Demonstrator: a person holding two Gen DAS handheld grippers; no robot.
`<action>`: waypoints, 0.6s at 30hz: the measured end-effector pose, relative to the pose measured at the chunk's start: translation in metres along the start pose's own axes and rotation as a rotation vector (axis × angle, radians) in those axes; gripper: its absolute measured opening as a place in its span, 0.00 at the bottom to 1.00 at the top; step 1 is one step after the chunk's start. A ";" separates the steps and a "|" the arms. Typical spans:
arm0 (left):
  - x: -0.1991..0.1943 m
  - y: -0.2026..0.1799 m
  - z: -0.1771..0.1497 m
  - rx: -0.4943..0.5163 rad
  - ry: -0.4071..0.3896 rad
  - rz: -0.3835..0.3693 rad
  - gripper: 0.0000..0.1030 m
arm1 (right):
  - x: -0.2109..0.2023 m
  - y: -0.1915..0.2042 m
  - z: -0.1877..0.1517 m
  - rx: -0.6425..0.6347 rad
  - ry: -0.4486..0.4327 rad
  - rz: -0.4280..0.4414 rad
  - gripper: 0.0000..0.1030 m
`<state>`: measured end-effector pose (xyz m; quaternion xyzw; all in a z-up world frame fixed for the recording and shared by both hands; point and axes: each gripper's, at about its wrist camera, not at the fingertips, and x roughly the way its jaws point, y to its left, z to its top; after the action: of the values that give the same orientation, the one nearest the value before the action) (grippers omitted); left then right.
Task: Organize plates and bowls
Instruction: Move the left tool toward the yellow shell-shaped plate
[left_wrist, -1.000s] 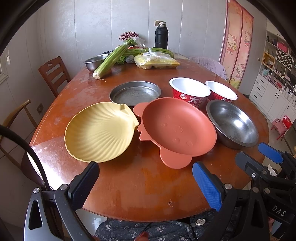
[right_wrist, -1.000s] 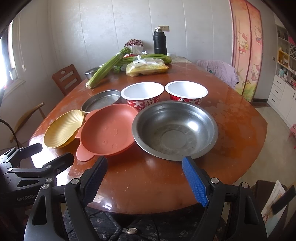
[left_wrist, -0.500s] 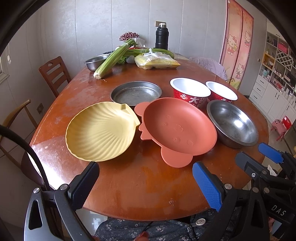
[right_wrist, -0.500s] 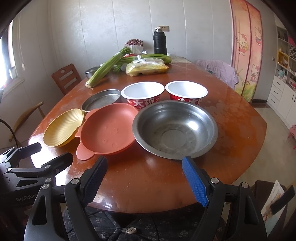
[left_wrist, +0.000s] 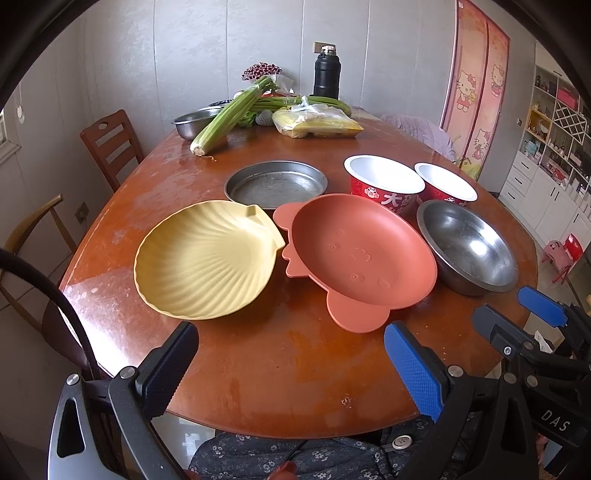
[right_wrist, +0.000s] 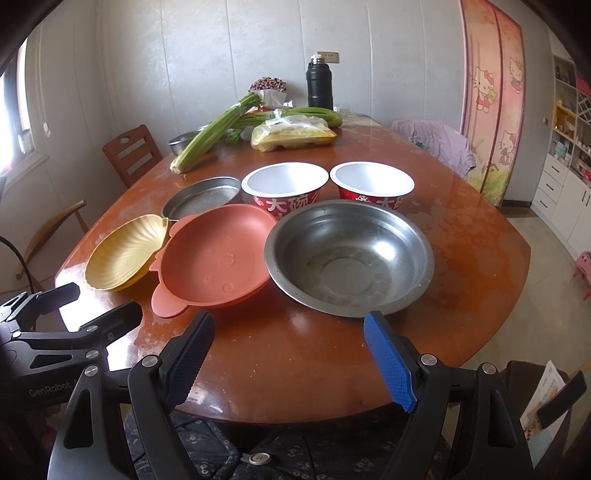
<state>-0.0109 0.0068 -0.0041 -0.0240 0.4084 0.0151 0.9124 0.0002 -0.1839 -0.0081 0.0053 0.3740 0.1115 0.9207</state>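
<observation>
On the round wooden table (left_wrist: 288, 362) lie a yellow shell-shaped plate (left_wrist: 207, 266), an orange plate with ears (left_wrist: 358, 254), a flat steel pan (left_wrist: 275, 182), a steel bowl (left_wrist: 469, 247) and two red paper bowls (left_wrist: 384, 184) (left_wrist: 445, 188). My left gripper (left_wrist: 291, 365) is open and empty over the near table edge, in front of the two plates. My right gripper (right_wrist: 288, 350) is open and empty just in front of the steel bowl (right_wrist: 349, 256); the orange plate (right_wrist: 218, 254) lies to its left.
At the far side lie celery stalks (left_wrist: 229, 114), a bagged yellow food pack (left_wrist: 317, 123), a small steel bowl (left_wrist: 192, 123) and a black flask (left_wrist: 326, 75). Wooden chairs (left_wrist: 110, 147) stand at the left. A lilac cloth (right_wrist: 436, 144) hangs at the far right edge.
Both grippers have crept slightly forward towards the dishes; both stay open. The dishes have not moved.
</observation>
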 end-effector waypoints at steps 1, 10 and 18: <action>0.000 0.001 0.000 -0.002 0.000 0.000 0.99 | 0.001 0.000 0.000 -0.002 0.002 0.001 0.81; 0.001 0.012 0.001 -0.033 -0.007 0.009 0.99 | 0.003 0.008 0.002 -0.027 0.002 0.003 0.81; 0.003 0.027 0.001 -0.063 -0.007 0.029 0.99 | 0.006 0.019 0.009 -0.054 0.001 0.019 0.82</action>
<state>-0.0094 0.0337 -0.0060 -0.0469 0.4049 0.0414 0.9122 0.0066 -0.1631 -0.0042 -0.0162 0.3713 0.1302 0.9192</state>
